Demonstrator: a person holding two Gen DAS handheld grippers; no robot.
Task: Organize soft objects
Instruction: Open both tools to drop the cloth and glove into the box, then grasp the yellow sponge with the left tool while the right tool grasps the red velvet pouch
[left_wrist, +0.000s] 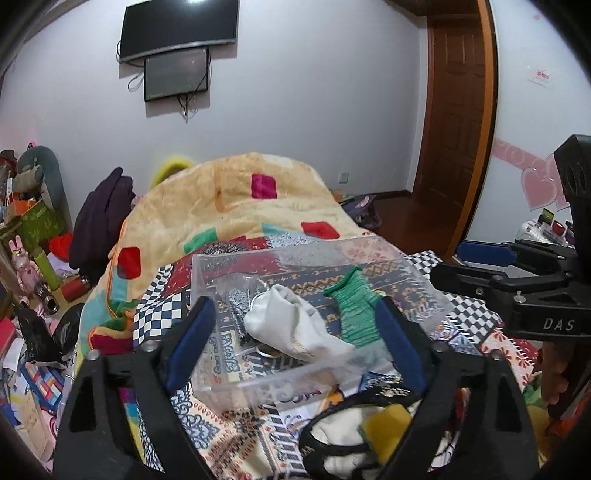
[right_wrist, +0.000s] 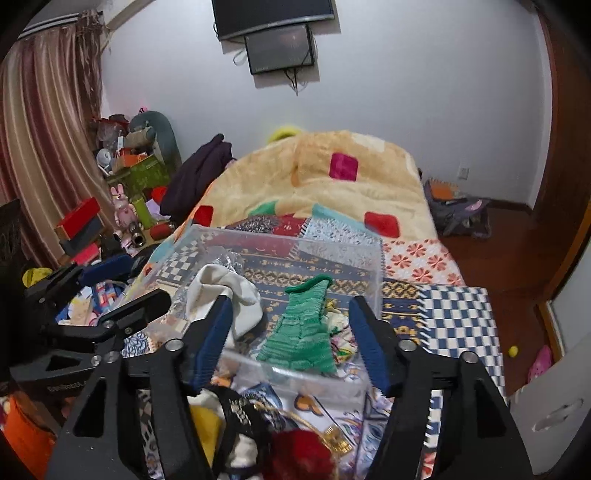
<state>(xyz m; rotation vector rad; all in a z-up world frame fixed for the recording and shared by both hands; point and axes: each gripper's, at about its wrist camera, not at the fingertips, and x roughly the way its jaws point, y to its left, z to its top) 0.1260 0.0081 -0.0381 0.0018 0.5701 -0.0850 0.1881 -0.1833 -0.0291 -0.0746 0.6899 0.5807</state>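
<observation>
The green knitted sock (right_wrist: 301, 328) and the white sock (left_wrist: 295, 325) are seen lying inside the clear plastic box (left_wrist: 236, 384) on the patterned bed (right_wrist: 458, 317); both are judged light, limp and easily bunched, so a pinch across a thick fold or the ribbed cuff would be best. More soft items, among them a white and black cloth (left_wrist: 332, 439) and a red fluffy piece (right_wrist: 303, 454), are left on the bed in front of the box. The left gripper (left_wrist: 295, 339) and right gripper (right_wrist: 291, 332) are both held wide apart with jaws released, nothing being gripped, each poised over the box's near wall.
</observation>
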